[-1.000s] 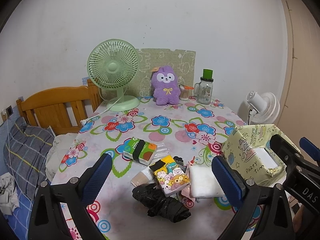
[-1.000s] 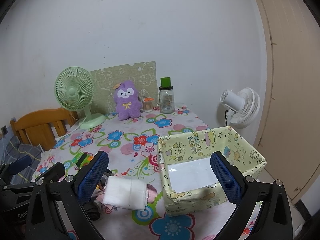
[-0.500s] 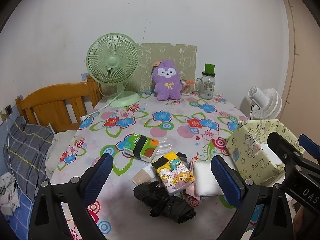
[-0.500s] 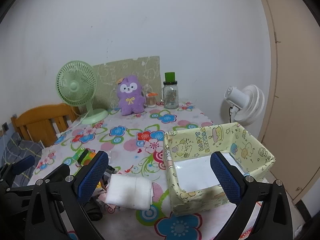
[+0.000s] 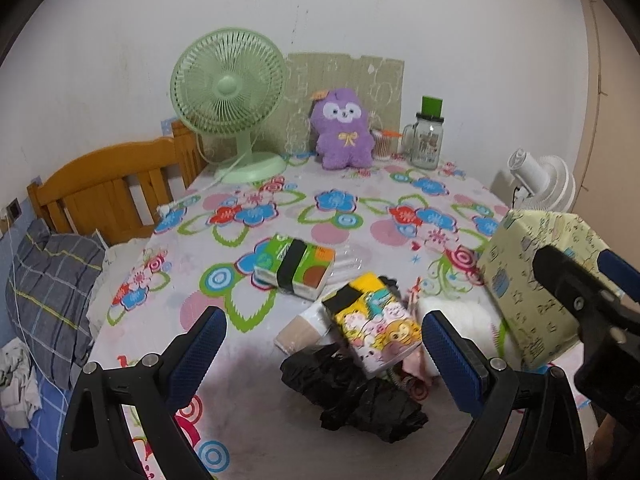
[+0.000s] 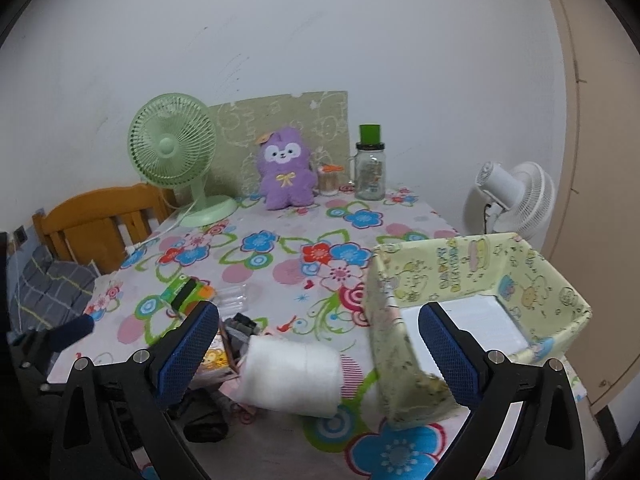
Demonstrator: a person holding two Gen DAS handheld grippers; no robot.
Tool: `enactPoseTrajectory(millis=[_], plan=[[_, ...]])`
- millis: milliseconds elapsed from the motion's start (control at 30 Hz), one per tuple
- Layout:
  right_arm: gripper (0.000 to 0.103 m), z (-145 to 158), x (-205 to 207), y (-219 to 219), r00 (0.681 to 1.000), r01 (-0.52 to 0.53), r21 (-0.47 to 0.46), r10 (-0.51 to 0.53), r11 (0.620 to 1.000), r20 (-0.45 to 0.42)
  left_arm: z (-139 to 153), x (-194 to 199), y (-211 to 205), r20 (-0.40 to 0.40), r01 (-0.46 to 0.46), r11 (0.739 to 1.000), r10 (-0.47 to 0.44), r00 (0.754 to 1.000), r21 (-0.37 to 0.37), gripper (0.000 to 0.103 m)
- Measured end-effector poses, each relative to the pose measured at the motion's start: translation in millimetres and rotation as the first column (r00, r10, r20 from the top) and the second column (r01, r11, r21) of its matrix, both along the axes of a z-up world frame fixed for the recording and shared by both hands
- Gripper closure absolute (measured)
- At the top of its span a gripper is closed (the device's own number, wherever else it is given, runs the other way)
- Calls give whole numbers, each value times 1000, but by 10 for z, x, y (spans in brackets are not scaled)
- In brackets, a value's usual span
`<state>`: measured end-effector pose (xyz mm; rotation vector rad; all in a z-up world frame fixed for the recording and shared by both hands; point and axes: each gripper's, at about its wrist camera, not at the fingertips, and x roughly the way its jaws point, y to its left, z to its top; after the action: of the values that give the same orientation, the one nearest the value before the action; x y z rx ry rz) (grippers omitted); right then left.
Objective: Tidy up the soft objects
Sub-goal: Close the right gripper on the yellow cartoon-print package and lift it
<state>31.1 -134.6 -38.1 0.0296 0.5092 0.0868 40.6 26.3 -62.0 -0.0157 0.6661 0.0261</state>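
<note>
- Flowered tablecloth (image 5: 256, 312) spreads before me; fans, a purple plush (image 5: 341, 134) and a jar (image 6: 370, 172) sit along the wall, clear of the work area.
- I see the yellow fabric box (image 6: 520, 264) open-topped at the table's right edge, probably the bin; only a white liner shows inside.
- Soft items cluster just left of it: a white folded cloth (image 6: 290, 376), black bag (image 5: 352, 396), cartoon tissue pack (image 5: 376, 324), green tissue pack (image 5: 294, 266).
- My left gripper (image 5: 320, 356) and right gripper (image 6: 316, 354) hover spread wide, holding nothing.
</note>
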Motion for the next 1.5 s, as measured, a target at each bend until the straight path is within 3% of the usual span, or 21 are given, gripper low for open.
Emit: enactPoseTrajectory(millis=[567, 1067, 1267, 1367, 1500], plan=[[4, -282, 323, 450, 990, -100, -24, 97, 995, -105, -320, 211, 199, -97, -1, 1000, 4, 995, 31, 7], [10, -601, 595, 825, 960, -188, -41, 175, 981, -219, -543, 385, 339, -163, 14, 1000, -13, 987, 0, 7], [19, -731, 689, 932, 941, -217, -37, 199, 976, -273, -591, 421, 355, -176, 25, 1000, -24, 984, 1, 8], [28, -750, 701, 946, 938, -226, -32, 209, 974, -275, -594, 417, 362, -176, 26, 1000, -26, 984, 0, 8], [61, -764, 703, 967, 925, -252, 0, 240, 968, -295, -594, 409, 373, -176, 20, 1000, -21, 984, -4, 8]])
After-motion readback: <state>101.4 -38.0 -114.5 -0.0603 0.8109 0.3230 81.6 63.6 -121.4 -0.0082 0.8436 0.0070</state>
